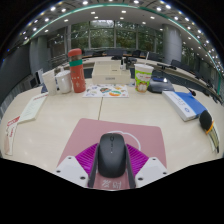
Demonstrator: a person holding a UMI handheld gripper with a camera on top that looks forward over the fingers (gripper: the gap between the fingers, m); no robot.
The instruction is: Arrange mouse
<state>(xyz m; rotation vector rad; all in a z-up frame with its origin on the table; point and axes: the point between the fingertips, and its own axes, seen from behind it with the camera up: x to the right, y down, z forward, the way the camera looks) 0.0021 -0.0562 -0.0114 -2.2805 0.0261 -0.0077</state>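
Dark grey plastic, the computer mouse (111, 155) sits on a pinkish-mauve mouse pad (92, 133), its nose pointing away down the desk. It lies between the two fingers of the gripper (111, 172), whose white tips and magenta pads (84, 158) flank it on either side. The fingers stand apart, close against the mouse's flanks; whether the pads actually press on it is hard to judge from here, and the mouse rests on the pad under its own weight. Its rear end is cut off by the gripper's body, and the near edge of the mouse pad is hidden behind the fingers.

Beyond the pad stretches a pale beige desk (60, 115). Well ahead lie some flat colourful papers (106, 91), with a tall orange-red bottle (76, 70) standing to their left and a white cup with a green band (143, 77) to their right. A white keyboard (184, 105) lies at an angle off to the right, and another flat pale item (31, 108) lies off to the left; what it is cannot be made out.

Farther back is an open office with more desks, a column and rows of ceiling lights (112, 8). Print on the papers and the cup is too small to read.
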